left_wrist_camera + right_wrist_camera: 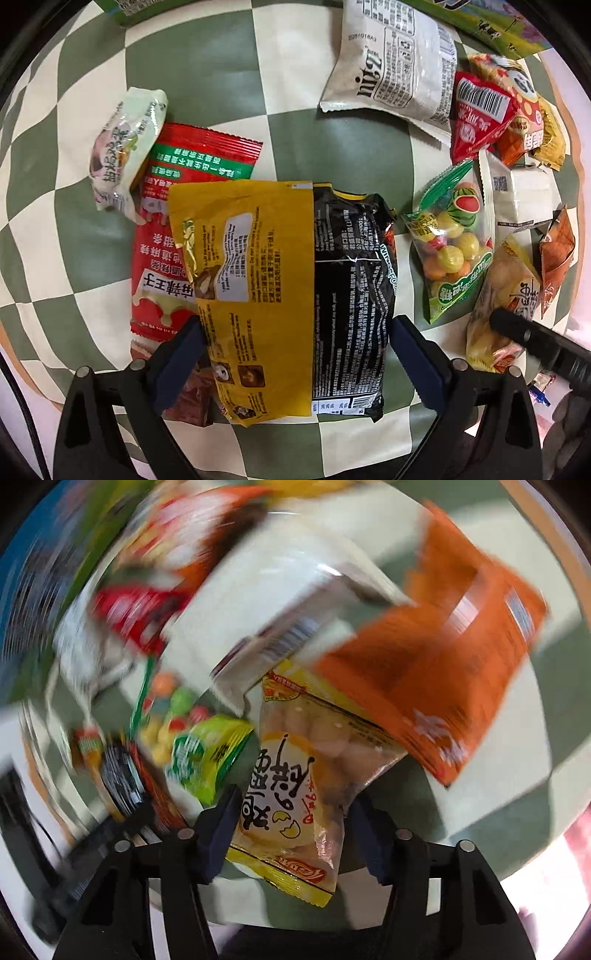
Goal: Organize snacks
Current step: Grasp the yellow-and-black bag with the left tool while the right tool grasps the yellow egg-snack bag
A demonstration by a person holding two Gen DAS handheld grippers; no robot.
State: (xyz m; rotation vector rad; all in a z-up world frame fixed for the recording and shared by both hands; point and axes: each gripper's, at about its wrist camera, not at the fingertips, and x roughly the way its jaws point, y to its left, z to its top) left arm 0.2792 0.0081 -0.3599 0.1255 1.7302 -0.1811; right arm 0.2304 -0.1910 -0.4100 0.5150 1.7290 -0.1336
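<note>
My left gripper is shut on a yellow and black snack bag, its blue pads pressing both sides of the bag above the checkered cloth. A red packet and a pale green packet lie beneath and to its left. My right gripper is shut on a yellow egg-snack pack; that view is blurred by motion. The same pack shows in the left wrist view with the right gripper's black finger on it.
A green-and-cream checkered cloth covers the table. A white bag, red packets, a fruit-candy bag, a white pack and an orange packet crowd the right. Green boxes stand at the back.
</note>
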